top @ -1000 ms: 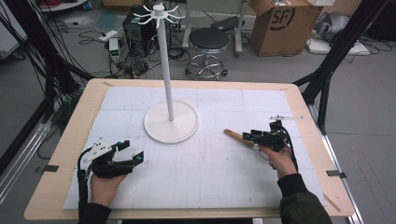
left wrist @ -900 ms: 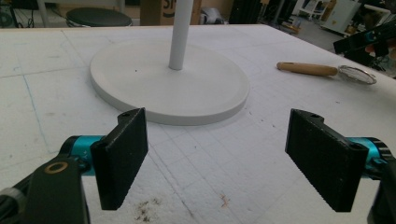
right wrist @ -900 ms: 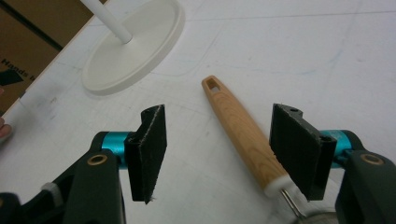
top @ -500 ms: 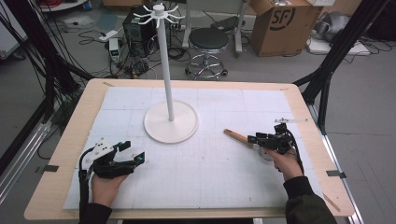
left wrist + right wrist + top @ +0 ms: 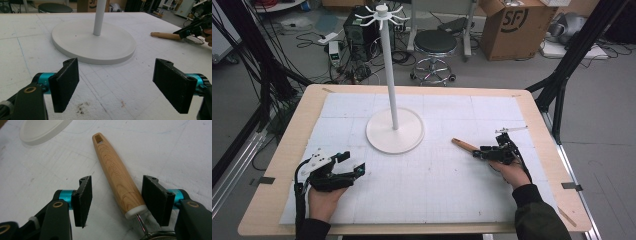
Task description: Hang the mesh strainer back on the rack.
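- My right gripper (image 5: 115, 202) has just been closing; its jaws straddle the wooden handle (image 5: 116, 173) but don't yet press it.
- The handle lies flat, well right of the white stand base (image 5: 395, 131).
- It sits nearer one pad, so it may roll or skid aside.
- My left gripper (image 5: 120, 85) stands open, empty.

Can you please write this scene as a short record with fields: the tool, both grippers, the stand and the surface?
tool: wooden handle with a hanging slot, lying flat on the mat, metal shaft at its near end
right gripper: fingers astride the handle, just been closing, not pressing it yet
left gripper: open, nothing between its fingers, resting low over the mat
stand: white rack, round base, thin pole, hooks on top
surface: white gridded mat on a wooden table
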A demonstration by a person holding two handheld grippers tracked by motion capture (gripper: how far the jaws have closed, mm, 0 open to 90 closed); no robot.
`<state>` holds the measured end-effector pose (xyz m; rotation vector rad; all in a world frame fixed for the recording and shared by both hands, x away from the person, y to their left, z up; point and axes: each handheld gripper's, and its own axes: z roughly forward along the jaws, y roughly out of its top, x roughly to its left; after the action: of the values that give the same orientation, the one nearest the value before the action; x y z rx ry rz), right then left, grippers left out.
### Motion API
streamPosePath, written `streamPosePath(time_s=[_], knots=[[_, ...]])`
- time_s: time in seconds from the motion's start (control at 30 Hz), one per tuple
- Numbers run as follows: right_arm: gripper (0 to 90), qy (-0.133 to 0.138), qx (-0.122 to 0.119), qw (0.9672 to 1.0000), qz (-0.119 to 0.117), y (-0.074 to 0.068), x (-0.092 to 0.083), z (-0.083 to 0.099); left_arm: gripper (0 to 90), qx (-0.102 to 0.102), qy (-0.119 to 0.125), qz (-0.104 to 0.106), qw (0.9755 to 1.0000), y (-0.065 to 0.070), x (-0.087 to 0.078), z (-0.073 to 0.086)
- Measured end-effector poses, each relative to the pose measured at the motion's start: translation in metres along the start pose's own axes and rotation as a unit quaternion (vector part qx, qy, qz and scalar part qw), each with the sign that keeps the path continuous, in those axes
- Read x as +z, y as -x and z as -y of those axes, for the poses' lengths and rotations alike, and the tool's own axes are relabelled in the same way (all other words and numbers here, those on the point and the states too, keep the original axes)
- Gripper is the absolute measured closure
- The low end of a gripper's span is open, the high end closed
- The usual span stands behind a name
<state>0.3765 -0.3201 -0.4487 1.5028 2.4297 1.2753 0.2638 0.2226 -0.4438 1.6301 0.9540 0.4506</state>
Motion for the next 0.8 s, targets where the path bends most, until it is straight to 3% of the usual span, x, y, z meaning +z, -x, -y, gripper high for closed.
streamPosePath(time_s=[0.17, 0.23, 0.4, 0.57, 0.8], knots=[[42.5, -0.027, -0.044, 0.9982, 0.029, -0.015, 0.001, 0.001, 21.7, -0.002, 0.000, 0.000, 1.0000, 0.000, 0.000, 0.000], [48.7, -0.035, -0.058, 0.9970, 0.038, -0.020, 0.002, 0.000, 21.7, -0.001, 0.001, 0.000, 1.0000, 0.000, 0.000, 0.000], [51.1, -0.043, -0.071, 0.9956, 0.043, -0.023, 0.004, 0.001, 21.7, -0.002, -0.001, -0.001, 1.0000, 0.001, 0.001, 0.000], [52.1, -0.050, -0.111, 0.9894, 0.079, -0.032, 0.007, 0.002, 21.7, 0.001, -0.002, 0.002, 1.0000, 0.002, 0.003, 0.000], [56.8, -0.054, -0.131, 0.9847, 0.102, -0.037, 0.008, 0.003, 21.8, -0.001, -0.001, 0.002, 1.0000, 0.001, 0.002, 0.000]])
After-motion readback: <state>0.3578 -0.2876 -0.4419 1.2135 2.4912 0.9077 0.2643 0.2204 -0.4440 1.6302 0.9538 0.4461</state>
